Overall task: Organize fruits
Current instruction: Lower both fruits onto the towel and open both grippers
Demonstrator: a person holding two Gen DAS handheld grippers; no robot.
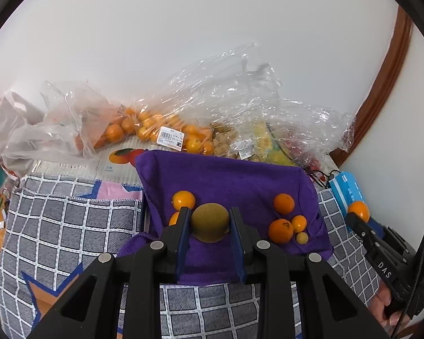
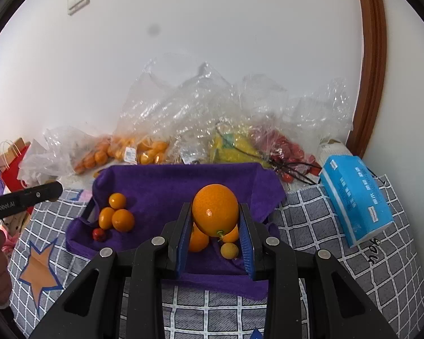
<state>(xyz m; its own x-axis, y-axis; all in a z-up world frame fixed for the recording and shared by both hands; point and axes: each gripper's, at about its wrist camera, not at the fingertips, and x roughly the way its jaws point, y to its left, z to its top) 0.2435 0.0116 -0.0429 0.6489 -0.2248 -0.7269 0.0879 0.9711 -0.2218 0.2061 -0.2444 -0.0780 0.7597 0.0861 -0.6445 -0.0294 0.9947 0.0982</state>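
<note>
I have a greenish-brown round fruit (image 1: 210,222) clamped between the jaws of my left gripper (image 1: 210,226), held over the near edge of the purple towel (image 1: 226,178) that lines a tray. My right gripper (image 2: 215,220) has its jaws closed on a large orange (image 2: 215,210), also above the towel. In the left wrist view, a small orange (image 1: 183,200) lies on the towel at about 10 o'clock from the held fruit, and a cluster of oranges (image 1: 281,230) with a small yellowish fruit (image 1: 302,238) lies at 3 o'clock. In the right wrist view, three small oranges (image 2: 123,219) and a small red fruit (image 2: 99,234) sit at 9 o'clock from the held orange. Beyond the towel, at 12 o'clock, clear plastic bags (image 2: 183,113) hold more fruit against the wall. A blue tissue pack (image 2: 356,197) rests at 3 o'clock on the grey checked cloth (image 2: 311,212).
</note>
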